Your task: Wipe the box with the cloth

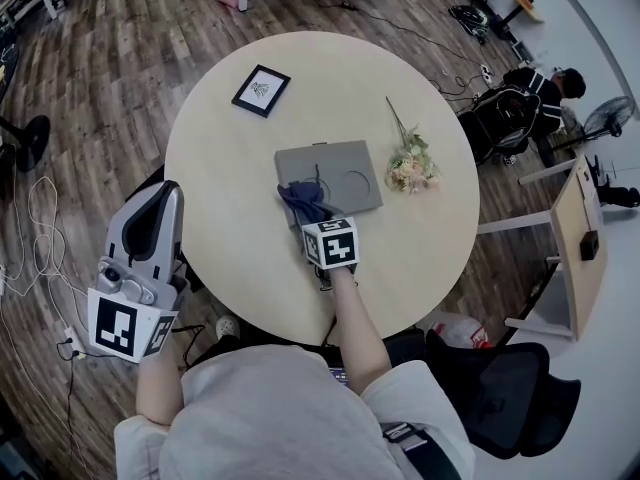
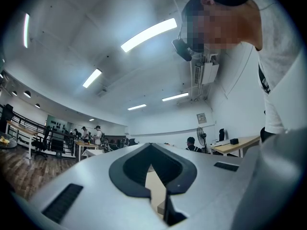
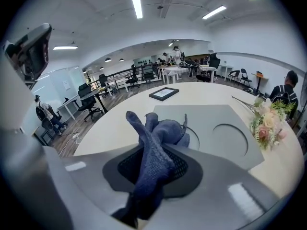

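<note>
Bright, even light from ceiling strip lights (image 2: 148, 34), soft shadows, strong fisheye curvature, dark vignetted corners, sharp focus

I see a round, pale table (image 1: 230, 158) on the wood floor (image 1: 100, 88). Directly on it lie a black frame (image 1: 261, 90) at the far side, a flat grey box (image 1: 340, 163) near the centre, and flowers (image 1: 412, 168) just beside the box.

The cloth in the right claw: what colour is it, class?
Dark blue. The cloth shows best in the right gripper view.
</note>
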`<control>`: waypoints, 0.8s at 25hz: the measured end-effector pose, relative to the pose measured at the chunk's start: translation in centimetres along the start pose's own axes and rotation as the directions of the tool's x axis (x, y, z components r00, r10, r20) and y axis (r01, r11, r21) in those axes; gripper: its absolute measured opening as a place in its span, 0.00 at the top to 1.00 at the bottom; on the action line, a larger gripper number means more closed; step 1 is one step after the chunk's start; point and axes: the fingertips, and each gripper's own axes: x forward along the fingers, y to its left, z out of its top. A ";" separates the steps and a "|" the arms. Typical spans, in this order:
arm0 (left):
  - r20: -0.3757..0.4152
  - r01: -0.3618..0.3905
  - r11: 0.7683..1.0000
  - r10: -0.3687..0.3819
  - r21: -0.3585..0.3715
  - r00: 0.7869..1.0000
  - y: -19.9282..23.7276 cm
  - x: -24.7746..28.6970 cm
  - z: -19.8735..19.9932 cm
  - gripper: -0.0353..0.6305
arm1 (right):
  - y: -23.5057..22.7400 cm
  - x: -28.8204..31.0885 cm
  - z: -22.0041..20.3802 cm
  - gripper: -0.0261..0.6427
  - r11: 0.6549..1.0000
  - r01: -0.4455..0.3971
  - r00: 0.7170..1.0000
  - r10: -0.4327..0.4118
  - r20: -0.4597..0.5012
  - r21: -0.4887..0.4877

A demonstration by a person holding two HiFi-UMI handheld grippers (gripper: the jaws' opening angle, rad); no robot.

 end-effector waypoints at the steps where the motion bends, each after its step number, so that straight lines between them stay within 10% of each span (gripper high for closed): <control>1: -0.001 0.004 1.000 -0.004 -0.001 1.000 -0.1 0.2 -0.1 0.94 | 0.0 -0.1 -0.1 0.83 1.000 -0.001 1.000 0.001 0.005 -0.001; 20: -0.017 0.013 1.000 -0.013 0.008 1.000 -1.5 2.7 -0.9 0.94 | -6.3 -1.8 -0.7 0.83 0.999 0.031 0.997 -0.029 0.075 -0.023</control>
